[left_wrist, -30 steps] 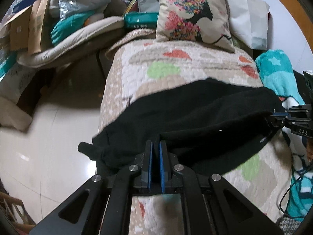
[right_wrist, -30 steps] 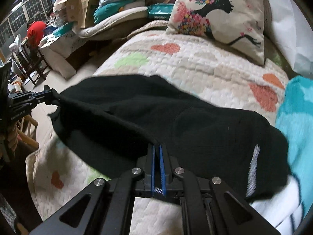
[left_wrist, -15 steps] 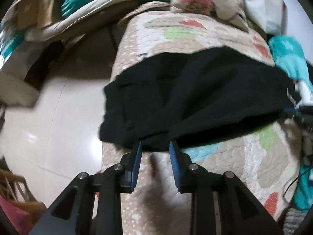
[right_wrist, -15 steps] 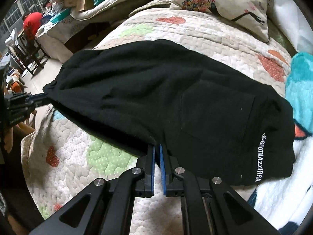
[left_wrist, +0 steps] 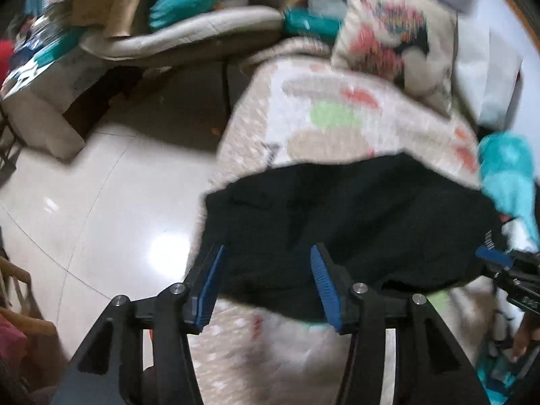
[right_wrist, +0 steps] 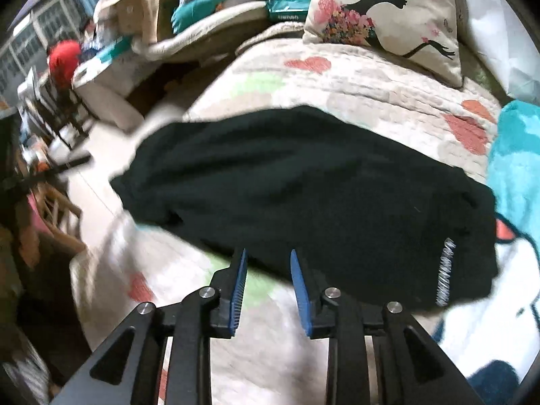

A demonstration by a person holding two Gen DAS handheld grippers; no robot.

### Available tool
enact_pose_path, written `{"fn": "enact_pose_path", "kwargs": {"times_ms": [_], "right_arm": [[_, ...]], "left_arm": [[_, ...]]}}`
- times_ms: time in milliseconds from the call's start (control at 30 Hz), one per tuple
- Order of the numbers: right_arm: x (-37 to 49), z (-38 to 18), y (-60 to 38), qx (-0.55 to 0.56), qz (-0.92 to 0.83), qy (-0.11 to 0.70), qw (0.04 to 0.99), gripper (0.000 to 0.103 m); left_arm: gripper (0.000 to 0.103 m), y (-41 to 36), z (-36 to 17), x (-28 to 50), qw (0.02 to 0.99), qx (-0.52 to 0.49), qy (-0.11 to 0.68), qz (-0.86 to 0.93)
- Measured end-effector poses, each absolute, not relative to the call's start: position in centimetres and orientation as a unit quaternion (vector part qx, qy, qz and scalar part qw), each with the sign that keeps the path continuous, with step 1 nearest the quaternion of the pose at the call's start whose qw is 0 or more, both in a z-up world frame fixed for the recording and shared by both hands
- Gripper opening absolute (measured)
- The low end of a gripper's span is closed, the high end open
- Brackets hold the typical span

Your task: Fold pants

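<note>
Black pants [right_wrist: 303,189] lie spread across the quilted bed [right_wrist: 354,77], filling the middle of the right wrist view and the centre-right of the left wrist view [left_wrist: 354,222]; they look already doubled over, one flat dark slab with a white logo strip [right_wrist: 444,271] at lower right, probably near the waistband; the other end sits at the bed's edge, centre-left of the frame, likely so the length runs along the bed with room to fold again; left hand-held gripper [left_wrist: 266,271] has its blue pads wide apart, holding nothing, poised over the near edge of the pants at lower centre; whether a pad touches cloth cannot be told, the frame is blurred; right hand-held gripper [right_wrist: 268,275] also spread, somewhat narrower, empty, its tips just at the near hem at lower centre; the right tool also shows at the right edge of the left wrist view [left_wrist: 506,266], beside the logo end; both jaws parted and clear of cloth suggests the fabric is laid down and sits by its own weight; judgement: one fold is done, next would be a regrasp at one end to bring it over the other; risk: the floor-side end may slip off the bed's edge; flower pillow [right_wrist: 381,13] at upper right and teal blanket [right_wrist: 516,175] at right stay clear of the work area.
</note>
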State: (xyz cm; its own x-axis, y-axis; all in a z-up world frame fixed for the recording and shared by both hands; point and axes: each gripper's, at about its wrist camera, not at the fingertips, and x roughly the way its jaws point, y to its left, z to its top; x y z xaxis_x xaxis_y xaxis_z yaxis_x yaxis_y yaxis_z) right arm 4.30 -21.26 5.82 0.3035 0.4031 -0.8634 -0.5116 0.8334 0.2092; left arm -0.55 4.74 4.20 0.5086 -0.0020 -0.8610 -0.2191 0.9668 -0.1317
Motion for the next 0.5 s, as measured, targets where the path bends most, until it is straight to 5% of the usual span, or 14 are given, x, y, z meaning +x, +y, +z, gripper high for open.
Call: {"fn": "enact_pose_path", "kwargs": {"times_ms": [167,500], "right_arm": [[6.6,1.6,-19.7,-0.018,0.262,0.556,0.788,0.033],[8.8,0.1,-28.0,-0.008,0.102,0.583,0.806,0.033]], "left_arm": [[0.052,4.6,-1.5,2.3,0.827,-0.125,0.542,0.076],[0.05,13.3,-2.2,0.7,0.81,-0.227,0.519,0.15]]}}
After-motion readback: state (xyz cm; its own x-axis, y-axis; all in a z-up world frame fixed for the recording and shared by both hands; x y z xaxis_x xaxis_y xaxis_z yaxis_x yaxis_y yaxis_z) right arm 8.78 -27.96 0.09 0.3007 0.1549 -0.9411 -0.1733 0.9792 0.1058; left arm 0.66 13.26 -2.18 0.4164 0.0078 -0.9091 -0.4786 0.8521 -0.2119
